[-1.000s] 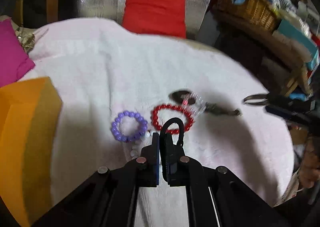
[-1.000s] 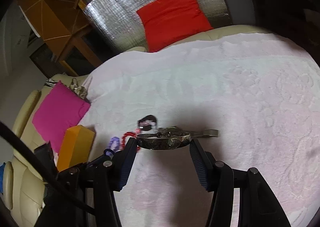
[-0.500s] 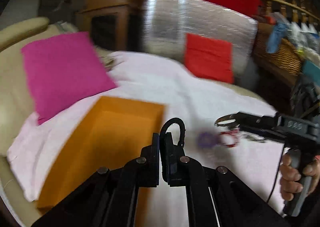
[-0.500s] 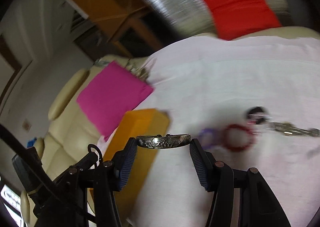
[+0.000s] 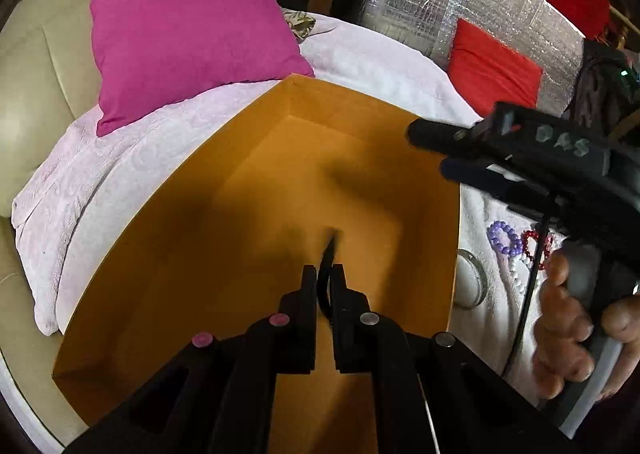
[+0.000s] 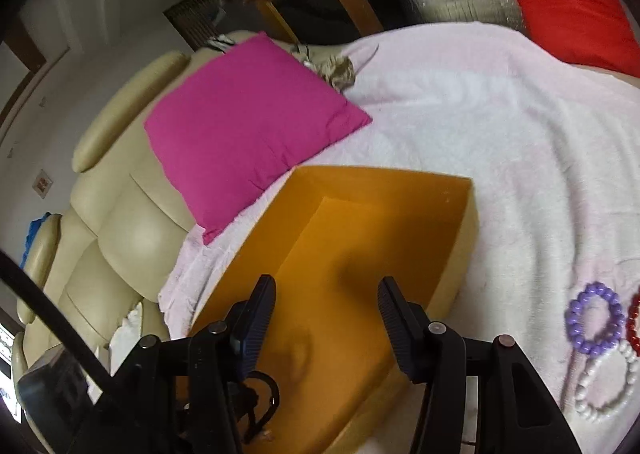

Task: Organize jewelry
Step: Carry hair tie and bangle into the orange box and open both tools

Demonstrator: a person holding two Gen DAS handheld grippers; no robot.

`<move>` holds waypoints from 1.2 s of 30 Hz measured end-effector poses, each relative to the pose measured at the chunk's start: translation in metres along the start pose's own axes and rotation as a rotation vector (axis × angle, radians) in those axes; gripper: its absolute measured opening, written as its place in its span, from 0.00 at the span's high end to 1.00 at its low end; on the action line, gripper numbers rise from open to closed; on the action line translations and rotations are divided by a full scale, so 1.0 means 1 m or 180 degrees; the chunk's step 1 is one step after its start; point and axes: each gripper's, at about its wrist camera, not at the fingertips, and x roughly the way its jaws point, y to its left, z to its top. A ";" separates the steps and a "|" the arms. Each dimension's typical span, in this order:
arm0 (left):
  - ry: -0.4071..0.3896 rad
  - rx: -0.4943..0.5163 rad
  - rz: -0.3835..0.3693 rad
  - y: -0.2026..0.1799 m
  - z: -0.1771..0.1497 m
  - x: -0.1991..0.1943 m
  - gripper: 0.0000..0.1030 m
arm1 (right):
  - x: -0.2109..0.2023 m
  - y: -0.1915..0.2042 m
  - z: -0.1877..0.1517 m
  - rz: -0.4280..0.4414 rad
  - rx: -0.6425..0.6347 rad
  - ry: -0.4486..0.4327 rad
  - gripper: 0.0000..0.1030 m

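One marking can be read, on the right gripper's body.

In the left wrist view, pale hand-drawn letters on the dark upper side of the right gripper (image 5: 430, 150), at the right of the scene, seem to read "DAS"; the first letter is fainter than the other two, so the reading is not certain. A small plate on the far-left wall in the right wrist view is too small to read.

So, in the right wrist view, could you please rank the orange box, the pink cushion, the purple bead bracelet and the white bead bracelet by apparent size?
1. orange box
2. pink cushion, though it lies farther off, so this order is unsure
3. purple bead bracelet and white bead bracelet: alike, not ranked
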 end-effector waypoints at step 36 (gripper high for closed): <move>-0.0249 0.0011 0.0271 0.001 0.004 -0.013 0.62 | -0.002 -0.037 -0.089 -0.1242 -0.0814 0.0341 0.39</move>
